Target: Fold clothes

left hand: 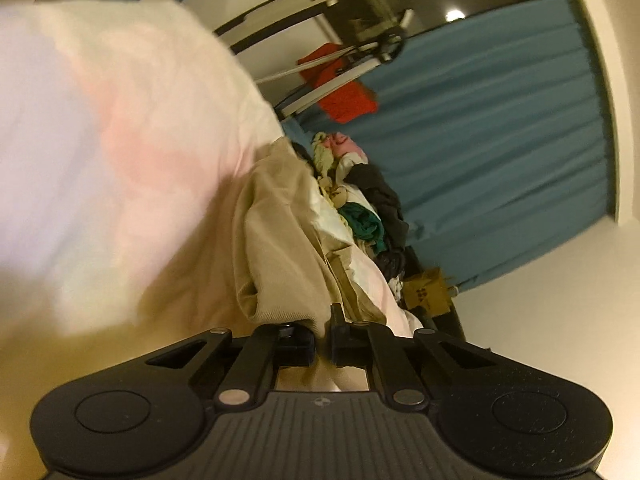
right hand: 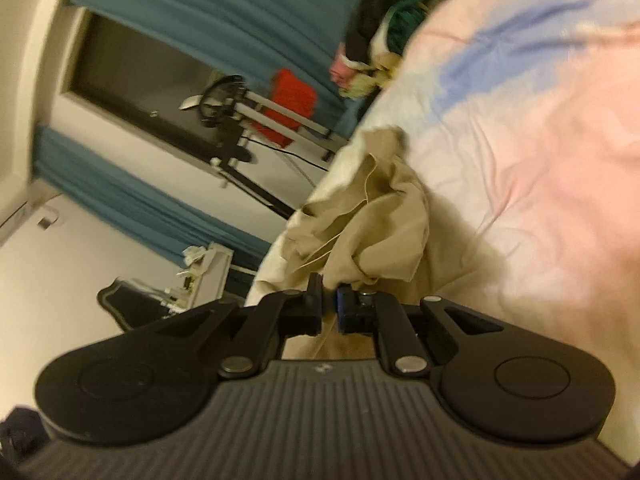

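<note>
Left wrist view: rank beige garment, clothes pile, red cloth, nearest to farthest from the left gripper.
1. beige garment: pinched in the left gripper, centre.
2. clothes pile: beyond it, middle.
3. red cloth: hanging on a rack by the blue curtain, upper centre.

The left gripper (left hand: 322,338) is showing a matte black body with a ribbed top plate, two round raised discs at its sides and silver rivets on its linkage arms. The right gripper (right hand: 329,312) is looking the same, with a blue pad (right hand: 343,314) lining one finger.
</note>
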`<state>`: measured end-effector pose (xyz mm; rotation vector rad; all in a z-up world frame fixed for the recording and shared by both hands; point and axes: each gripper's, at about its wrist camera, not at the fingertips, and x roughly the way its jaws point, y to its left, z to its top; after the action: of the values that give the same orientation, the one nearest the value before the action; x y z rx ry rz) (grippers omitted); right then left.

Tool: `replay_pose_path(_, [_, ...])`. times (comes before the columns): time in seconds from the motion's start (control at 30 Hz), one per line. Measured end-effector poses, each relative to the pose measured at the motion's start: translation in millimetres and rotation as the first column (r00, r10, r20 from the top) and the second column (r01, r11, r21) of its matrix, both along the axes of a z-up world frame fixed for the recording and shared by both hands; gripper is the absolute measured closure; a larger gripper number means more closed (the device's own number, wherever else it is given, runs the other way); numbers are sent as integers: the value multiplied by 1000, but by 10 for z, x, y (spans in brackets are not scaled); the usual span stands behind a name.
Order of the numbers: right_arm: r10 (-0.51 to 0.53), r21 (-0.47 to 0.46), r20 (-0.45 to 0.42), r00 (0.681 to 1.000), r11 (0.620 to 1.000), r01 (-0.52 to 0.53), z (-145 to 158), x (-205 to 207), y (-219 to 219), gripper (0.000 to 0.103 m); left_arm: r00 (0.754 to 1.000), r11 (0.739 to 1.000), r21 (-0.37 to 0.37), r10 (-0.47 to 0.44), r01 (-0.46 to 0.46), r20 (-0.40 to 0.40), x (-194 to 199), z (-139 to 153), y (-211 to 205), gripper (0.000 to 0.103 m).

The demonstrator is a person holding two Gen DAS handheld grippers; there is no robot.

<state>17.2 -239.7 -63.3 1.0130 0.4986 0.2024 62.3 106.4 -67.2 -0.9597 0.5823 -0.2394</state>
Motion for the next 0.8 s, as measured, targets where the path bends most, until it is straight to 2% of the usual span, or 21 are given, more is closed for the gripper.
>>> replay_pose_path(0.17, [25,-14,44,999,1000,-25,215,-791,7,93,1000,1000,-23,3,-4,-24,-920,186,69,97])
replay_pose_path(0.27, [44,-59,55,998,997,-40,314,-1285,18,93,1000,1000,-24,10,-10,-20,-1451,308,97,96])
replay_pose_path(0.37, [63,-105,50,997,993,-58,382,-1667,18,93,1000,999,-31,22,-22,-13,-1835,369,73,96])
replay_pose_path(0.43, [62,-127,43,997,990,-56,409,-1804,19,93,999,999,-23,28,-29,-21,-1939,377,36,96])
replay_pose_path(0.5, [53,-130,35,998,990,-48,412,-1793,15,93,999,1000,-9,23,-23,-24,-1970,406,47,96])
replay_pose_path(0.6, [42,-102,30,999,994,-39,422,-1540,-5,93,999,1000,14,15,-15,-28,-1885,487,61,96])
replay_pose_path(0.7, [31,-80,19,999,996,-29,516,-1072,-22,92,999,997,72,10,-8,-32,-1434,627,10,95])
replay_pose_path(0.8, [-9,-76,-37,999,997,6,583,-440,21,91,997,984,180,-4,17,-71,-800,774,-94,92])
